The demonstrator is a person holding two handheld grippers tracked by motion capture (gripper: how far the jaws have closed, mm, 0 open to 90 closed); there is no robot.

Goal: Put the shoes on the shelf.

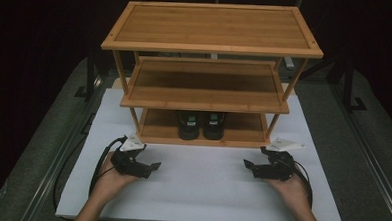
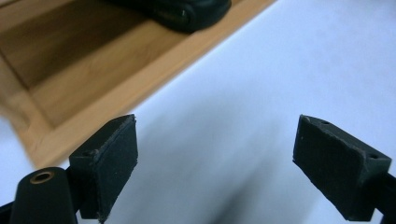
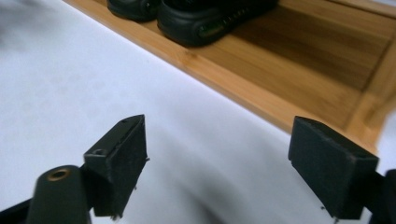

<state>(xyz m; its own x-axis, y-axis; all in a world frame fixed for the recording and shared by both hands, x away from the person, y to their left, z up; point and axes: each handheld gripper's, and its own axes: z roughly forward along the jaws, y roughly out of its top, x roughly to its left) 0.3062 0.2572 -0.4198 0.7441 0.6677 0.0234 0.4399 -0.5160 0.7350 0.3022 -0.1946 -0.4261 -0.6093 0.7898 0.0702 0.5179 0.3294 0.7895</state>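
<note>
Left hand-held gripper (image 1: 149,167) low over the white tabletop (image 1: 200,191), just in front of the rack's left corner, jaws wide apart, nothing between them; in the left gripper view only bare white surface between the two black pads (image 2: 116,163). Pointed inward, toward the middle of the tabletop.

Further right, at the centre: a pair of black shoes (image 1: 201,124) side by side on the bottom shelf (image 1: 158,129) of the wooden rack (image 1: 212,28), toes toward the front edge, touching or nearly so. Middle and top shelves bare. Shoes dark and rounded at the toe, with thick rubbery-looking soles and a small patch of green on each; in the right gripper view a green mark on the side of the nearer sole (image 3: 210,29). Finer detail lost in shadow under the middle shelf.

At the far right: right hand-held gripper (image 1: 251,165) likewise low over the tabletop, near the rack's right front post, jaws spread wide and empty, also aimed inward.

Judged from this: shoes already parked on the bottom shelf, both tools free and well apart from them, so placing looks done. Little left, if anything, beyond pulling the hands away; if the shoes are meant for another shelf, a fresh reach still to come.
</note>
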